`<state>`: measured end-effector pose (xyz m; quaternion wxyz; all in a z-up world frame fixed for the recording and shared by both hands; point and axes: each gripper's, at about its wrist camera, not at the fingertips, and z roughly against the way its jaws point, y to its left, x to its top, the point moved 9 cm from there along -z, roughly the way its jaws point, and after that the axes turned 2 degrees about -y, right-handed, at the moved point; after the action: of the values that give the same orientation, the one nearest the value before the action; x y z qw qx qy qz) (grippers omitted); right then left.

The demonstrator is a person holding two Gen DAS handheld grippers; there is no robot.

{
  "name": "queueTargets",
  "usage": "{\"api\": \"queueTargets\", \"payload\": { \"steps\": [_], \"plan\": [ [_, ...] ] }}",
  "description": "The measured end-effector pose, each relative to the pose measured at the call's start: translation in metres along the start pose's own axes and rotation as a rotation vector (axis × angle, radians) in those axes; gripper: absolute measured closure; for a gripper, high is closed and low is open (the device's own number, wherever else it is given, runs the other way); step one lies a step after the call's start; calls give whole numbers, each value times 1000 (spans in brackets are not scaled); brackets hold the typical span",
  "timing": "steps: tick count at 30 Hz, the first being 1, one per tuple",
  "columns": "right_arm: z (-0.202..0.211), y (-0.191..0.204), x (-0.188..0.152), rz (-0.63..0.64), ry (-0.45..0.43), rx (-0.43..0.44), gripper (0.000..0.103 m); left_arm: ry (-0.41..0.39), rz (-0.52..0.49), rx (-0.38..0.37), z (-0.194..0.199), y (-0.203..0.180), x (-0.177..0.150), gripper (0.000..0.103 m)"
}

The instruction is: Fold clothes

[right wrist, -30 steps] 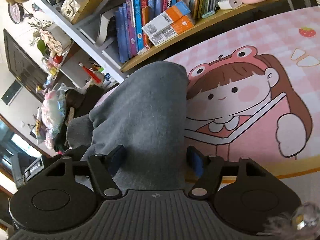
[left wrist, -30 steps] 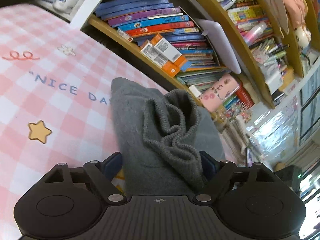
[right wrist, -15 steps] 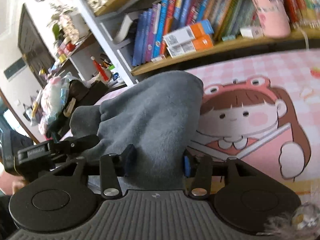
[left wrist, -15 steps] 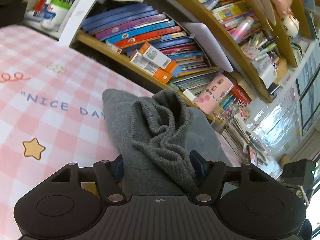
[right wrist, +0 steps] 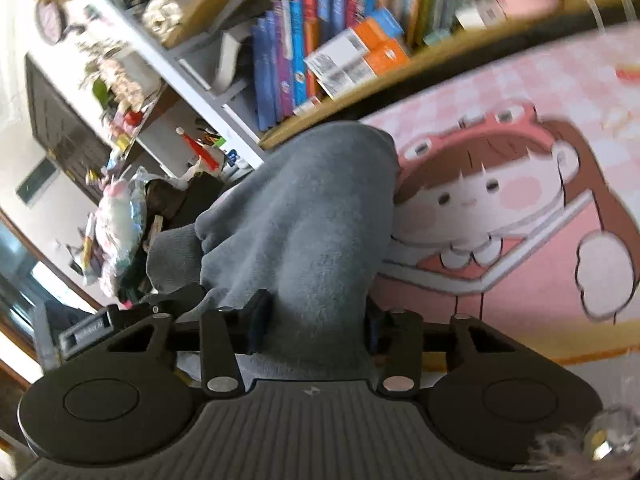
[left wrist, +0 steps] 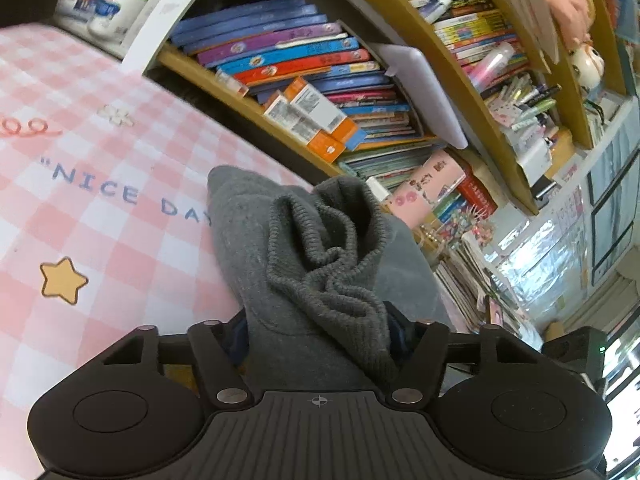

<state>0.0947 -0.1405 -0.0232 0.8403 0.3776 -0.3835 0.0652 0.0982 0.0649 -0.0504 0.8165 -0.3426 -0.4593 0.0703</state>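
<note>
A grey knit garment [left wrist: 280, 240] lies bunched on the pink checked table cover [left wrist: 100, 184], its ribbed hem [left wrist: 320, 280] crumpled on top. My left gripper [left wrist: 318, 328] has its jaws closing, with that ribbed part and the cloth under it filling the gap between the pads. In the right wrist view the same grey garment [right wrist: 304, 208] drapes up from the cartoon-girl mat [right wrist: 500, 216]. My right gripper [right wrist: 316, 320] is closing too, a thick fold squeezed between its pads. The fingertips are mostly buried in cloth.
A bookshelf [left wrist: 320, 80] packed with books and orange boxes runs along the table's far edge, also seen as the bookshelf [right wrist: 320, 60] in the right view. Cluttered shelves and bags [right wrist: 120, 216] stand beyond the table's left end. A pen pot [left wrist: 116, 4] stands at the back left.
Both pairs of jaws have narrowed onto the grey garment, which now bunches tighter between them. Both views have rolled slightly; the right one is blurred.
</note>
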Motion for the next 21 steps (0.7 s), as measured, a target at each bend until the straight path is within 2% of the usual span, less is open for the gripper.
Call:
{"api": "queueTargets", "payload": {
  "steps": [4,7,12,18,21],
  "plan": [
    [4,16,1,132,-46,-25,64,-27,-16,-15,4,-3,3,43],
    [7,21,4,167,-73,-13,65,-44,-18,-34,7,-7,8,44],
    [8,22,15,162,-100,25,66,-61,-62,-64,8,-17,22,44],
    [-2,16,36,148,-134,31,66,-44,-144,-41,-16,-25,47,44],
    [-10,11,50,147,-152,27,66,-47,-152,-38,-32,-22,58,44]
  ]
}}
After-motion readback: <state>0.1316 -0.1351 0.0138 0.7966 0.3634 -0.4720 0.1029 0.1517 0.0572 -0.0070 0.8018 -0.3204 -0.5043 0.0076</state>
